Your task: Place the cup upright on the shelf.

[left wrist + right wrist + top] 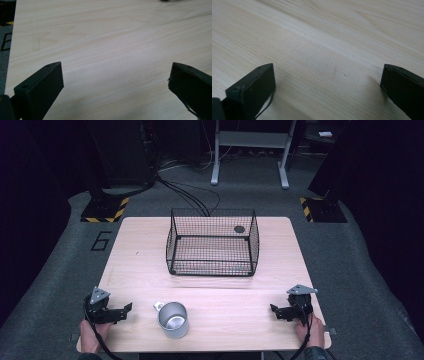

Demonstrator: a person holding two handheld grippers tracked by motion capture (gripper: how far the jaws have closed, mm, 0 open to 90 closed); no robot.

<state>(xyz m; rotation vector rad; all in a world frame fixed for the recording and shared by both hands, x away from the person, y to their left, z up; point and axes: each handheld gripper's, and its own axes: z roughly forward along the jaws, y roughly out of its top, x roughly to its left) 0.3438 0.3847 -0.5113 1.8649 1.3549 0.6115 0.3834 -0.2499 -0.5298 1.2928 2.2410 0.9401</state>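
1. Metal mug (173, 320) stands upright on the table (135, 250), near its front edge, between the two grippers and closer to the left gripper (124, 311).
2. It looks light, stiff and not fragile, but its smooth wall is probably slippery.
3. A good place to hold is the rim, one finger inside and one outside; the small handle (158, 306) also seems possible.
4. Both the left gripper and the right gripper (274, 310) have their fingers (40, 87) wide open and hold nothing.
5. The wire basket (212, 242) stands behind, well apart.

Left black two-jaw gripper (125, 311) w/ jaws spread wide, pointing toward the right black two-jaw gripper (274, 312), also wide apart, facing back. Both low, well apart, each gripped by a hand (91, 335).
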